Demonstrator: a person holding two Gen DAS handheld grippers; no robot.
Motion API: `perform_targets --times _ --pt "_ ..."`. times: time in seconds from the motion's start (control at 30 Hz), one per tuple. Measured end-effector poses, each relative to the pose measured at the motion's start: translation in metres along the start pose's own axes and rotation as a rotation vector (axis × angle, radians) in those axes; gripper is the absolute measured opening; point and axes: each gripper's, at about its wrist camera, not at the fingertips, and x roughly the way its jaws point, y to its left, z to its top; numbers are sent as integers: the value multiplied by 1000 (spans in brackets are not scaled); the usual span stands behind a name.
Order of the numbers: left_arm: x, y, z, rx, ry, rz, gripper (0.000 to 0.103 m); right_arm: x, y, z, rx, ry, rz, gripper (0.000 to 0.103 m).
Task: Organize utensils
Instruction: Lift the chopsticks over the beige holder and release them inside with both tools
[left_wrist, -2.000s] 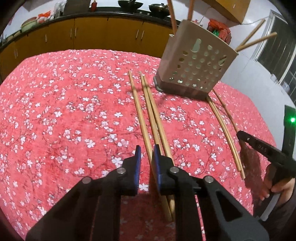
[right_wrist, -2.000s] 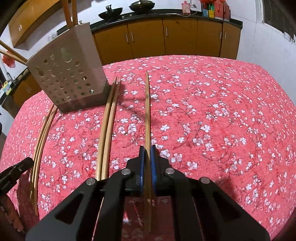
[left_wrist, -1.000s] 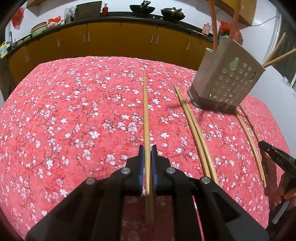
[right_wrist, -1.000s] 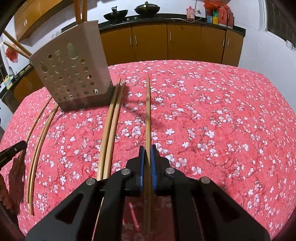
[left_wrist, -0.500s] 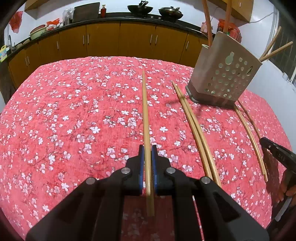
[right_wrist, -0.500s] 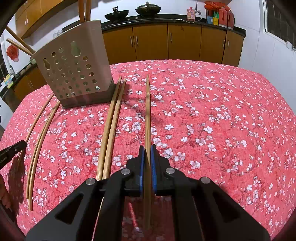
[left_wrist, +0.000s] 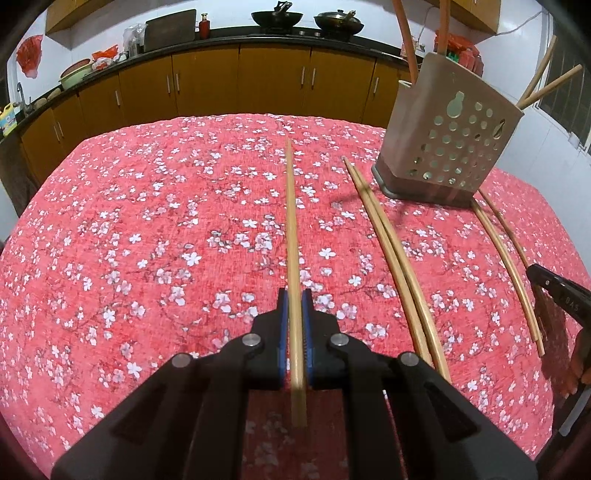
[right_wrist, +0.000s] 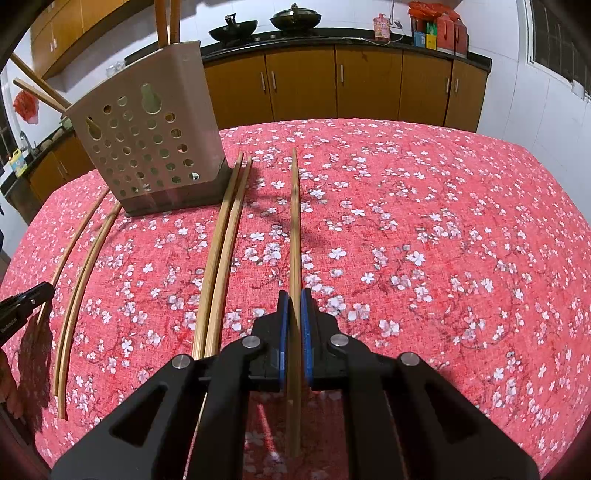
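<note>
My left gripper (left_wrist: 294, 299) is shut on a wooden chopstick (left_wrist: 291, 221) that points forward above the red floral tablecloth. My right gripper (right_wrist: 294, 299) is shut on another wooden chopstick (right_wrist: 294, 221), also pointing forward. A beige perforated utensil holder (left_wrist: 450, 147), also in the right wrist view (right_wrist: 147, 147), stands at the back with several chopsticks in it. A pair of chopsticks (left_wrist: 391, 251) lies beside each held one, seen also in the right wrist view (right_wrist: 221, 258). Another pair (left_wrist: 506, 258) lies further out (right_wrist: 81, 258).
The red floral tablecloth (left_wrist: 147, 240) covers the table. Brown kitchen cabinets (left_wrist: 258, 85) with woks on the counter run along the back. Part of a black gripper (left_wrist: 557, 291) and a hand show at the right edge of the left view, and a black tip (right_wrist: 26, 299) at the left edge of the right view.
Two seconds ago my left gripper stood open over chopsticks on the table; it has since shut on one and lifted it. The right gripper still holds its chopstick, slightly nearer the holder.
</note>
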Motion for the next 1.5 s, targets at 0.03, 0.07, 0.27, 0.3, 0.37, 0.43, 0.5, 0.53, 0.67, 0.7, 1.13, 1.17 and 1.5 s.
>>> perform_targets --times 0.03,0.07,0.27,0.3,0.37,0.43,0.5,0.53,0.67,0.7,1.13,1.17,1.5 --pt "-1 2 2 -5 5 -4 8 -5 -2 1 7 -14 7 7" --pt "-3 3 3 -14 4 -10 8 -9 -3 2 11 -26 11 7" --pt "-42 13 24 -30 -103 -37 8 -55 -14 21 36 -161 16 7" --pt "-47 12 28 -31 -120 -40 8 -65 -16 25 42 -191 17 7" --pt "-63 14 36 -37 -167 -51 8 -77 -18 30 50 -232 18 7" --pt "-77 15 43 -48 -213 -67 8 -90 -20 38 58 -279 22 7" --pt "-88 15 50 -59 -248 -82 8 -98 -20 42 64 -315 27 7" --pt "-96 16 53 -64 -272 -91 8 -100 -21 44 66 -328 28 7" --pt "-117 17 63 -69 -339 -108 8 -113 -22 53 72 -380 37 7" --pt "-122 17 67 -67 -357 -111 8 -115 -22 54 73 -388 40 7" --pt "-158 8 87 -32 -443 -164 8 -157 -8 70 39 -480 141 7" --pt "-163 5 88 -25 -448 -175 8 -162 -5 72 34 -490 161 7" --pt "-213 -27 115 36 -544 -316 8 -215 31 106 -26 -640 332 7"
